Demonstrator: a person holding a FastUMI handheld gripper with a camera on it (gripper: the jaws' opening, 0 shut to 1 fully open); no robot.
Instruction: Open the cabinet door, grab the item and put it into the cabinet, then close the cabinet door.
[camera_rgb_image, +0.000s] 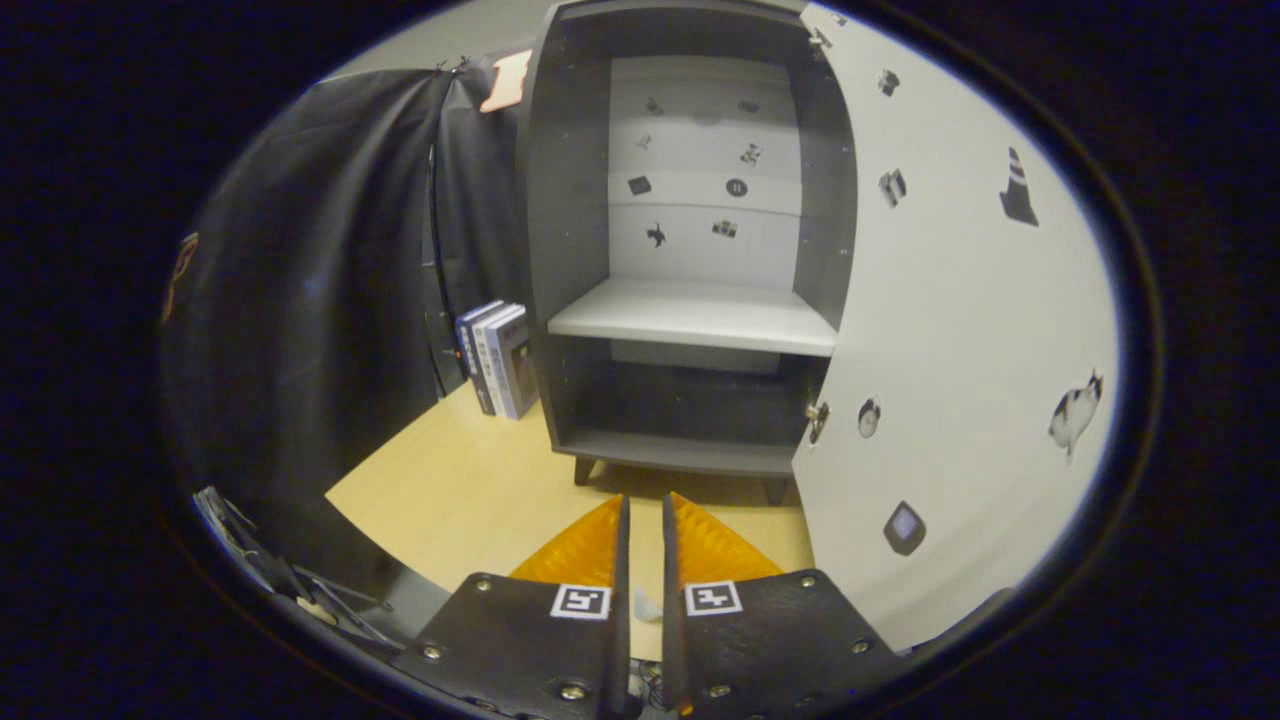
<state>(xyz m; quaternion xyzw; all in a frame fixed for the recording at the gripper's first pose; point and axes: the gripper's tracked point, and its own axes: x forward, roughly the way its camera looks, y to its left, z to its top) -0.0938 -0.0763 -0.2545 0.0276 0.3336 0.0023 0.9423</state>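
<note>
A dark grey cabinet (690, 250) stands on short legs on the wooden table, straight ahead of my fingers. Its white door (960, 330) is swung wide open to the right, with a small metal knob (817, 417) at its inner edge. Inside, a pale shelf (695, 318) splits the cabinet into an upper and a lower compartment; both look bare. My gripper (645, 500) hovers low over the table, just short of the cabinet's base. Its fingers are nearly together with a thin gap, and nothing is gripped between them.
Several upright books (498, 358) lean against the cabinet's left side. The wooden table (470, 490) runs out to an edge at the left front. Black cloth (310, 300) hangs as a wall on the left. The open door blocks the right side.
</note>
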